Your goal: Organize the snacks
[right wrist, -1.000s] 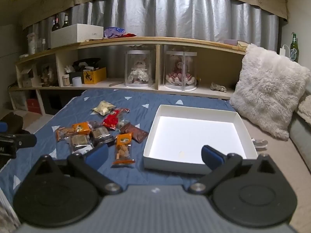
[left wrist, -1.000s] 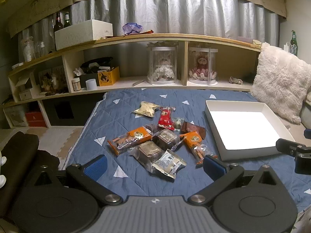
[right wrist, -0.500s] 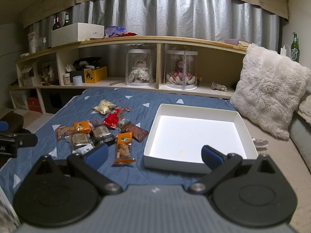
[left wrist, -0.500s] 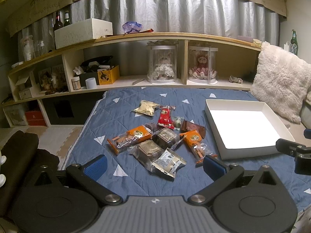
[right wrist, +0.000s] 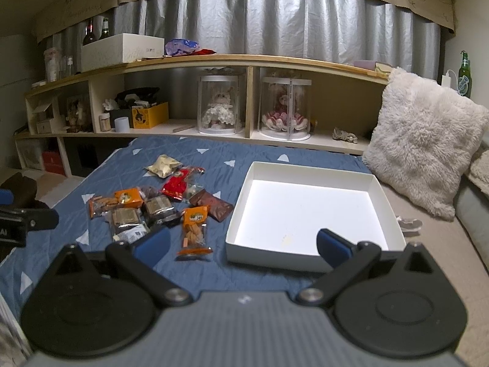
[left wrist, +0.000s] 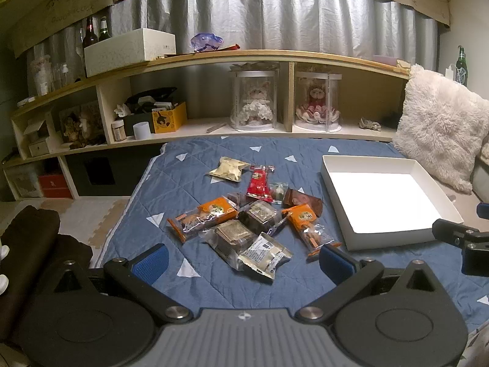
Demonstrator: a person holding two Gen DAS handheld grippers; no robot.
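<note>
Lying in a loose heap on the blue quilt [left wrist: 195, 189], the snack packets [left wrist: 253, 214] wait unsorted: none sits in the white tray [left wrist: 333, 180] yet, so the task looks to be at its very start.

Heap makeup, left wrist view: gold pouch [left wrist: 228, 168] farthest back, red packet [left wrist: 259, 182] just nearer, brown wrapper [left wrist: 303, 199] toward the tray, two orange packs, dark cake packets in the middle, silver-white sachet [left wrist: 265, 254] nearest the camera.

Key relation: the heap lies straight ahead of the left tongs [left wrist: 243, 260], with the sachet nearest their blue tips. From the right tongs [right wrist: 243, 243] the heap sits ahead and to the left, the tray ahead and slightly right. The right-hand orange pack [right wrist: 194, 227] lies between heap and tray, its long axis running roughly toward the camera, near end just beyond the tips in the right wrist view.

Both tongs are spread wide and hold nothing.

Judgement: the left is nearer the bulk of the heap; the right is nearer the orange pack and the tray, so it suits the first carry. Crinkly film wrappers may slip or drag neighbours where they overlap.

Surroundings: shelf [right wrist: 244, 61] behind with two cased dolls, fluffy cushion [right wrist: 428, 150] at right.
</note>
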